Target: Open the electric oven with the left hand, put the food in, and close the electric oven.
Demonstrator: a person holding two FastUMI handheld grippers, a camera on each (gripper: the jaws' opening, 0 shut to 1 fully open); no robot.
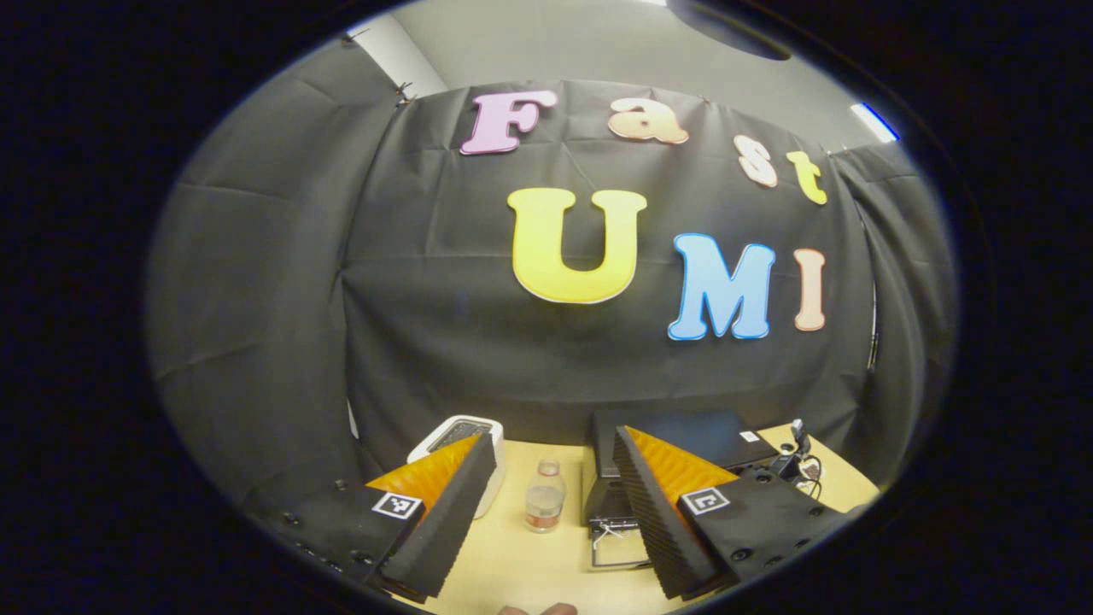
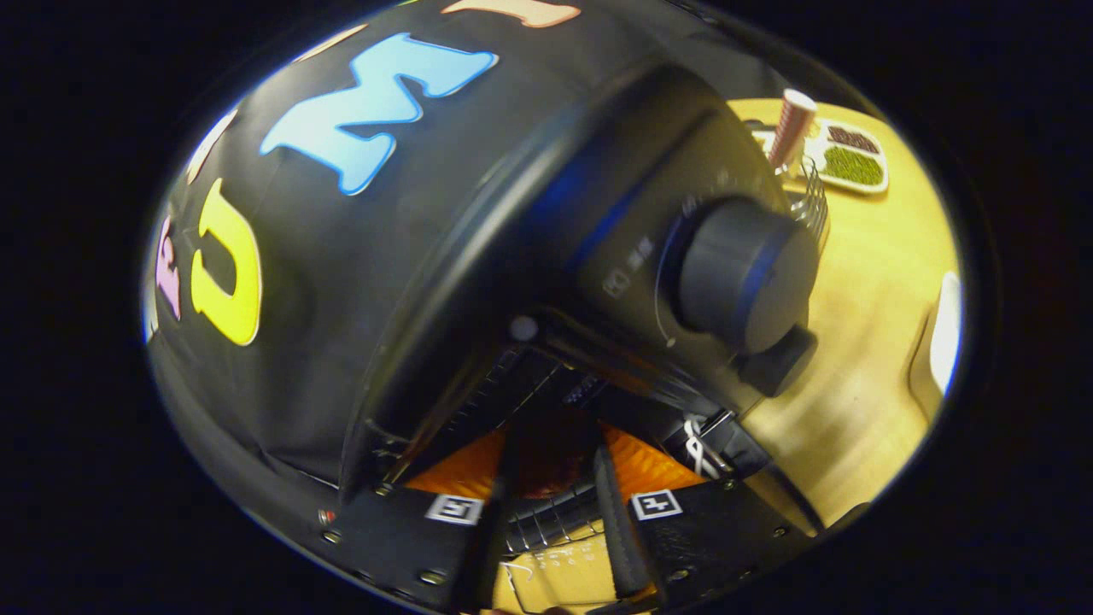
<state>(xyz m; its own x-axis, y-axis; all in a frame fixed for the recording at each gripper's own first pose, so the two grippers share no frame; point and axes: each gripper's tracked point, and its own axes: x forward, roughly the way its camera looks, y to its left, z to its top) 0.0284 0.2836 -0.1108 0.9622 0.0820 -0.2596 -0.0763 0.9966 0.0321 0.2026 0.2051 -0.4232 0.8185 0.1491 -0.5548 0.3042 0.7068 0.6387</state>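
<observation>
In the left gripper view the black electric oven stands on the wooden table at the right, its door folded down open with a white string on the handle. My left gripper hangs open well in front of it, holding nothing. In the right gripper view the oven looms close and tilted. My right gripper reaches into its opening above the wire rack. It is shut on a dark reddish-brown piece of food. The open door lies below the fingers.
A white toaster-like appliance and a small clear bottle stand left of the oven, cables to its right. The oven's big knob juts out. Beyond are a striped cup, a tray of beans and a white object.
</observation>
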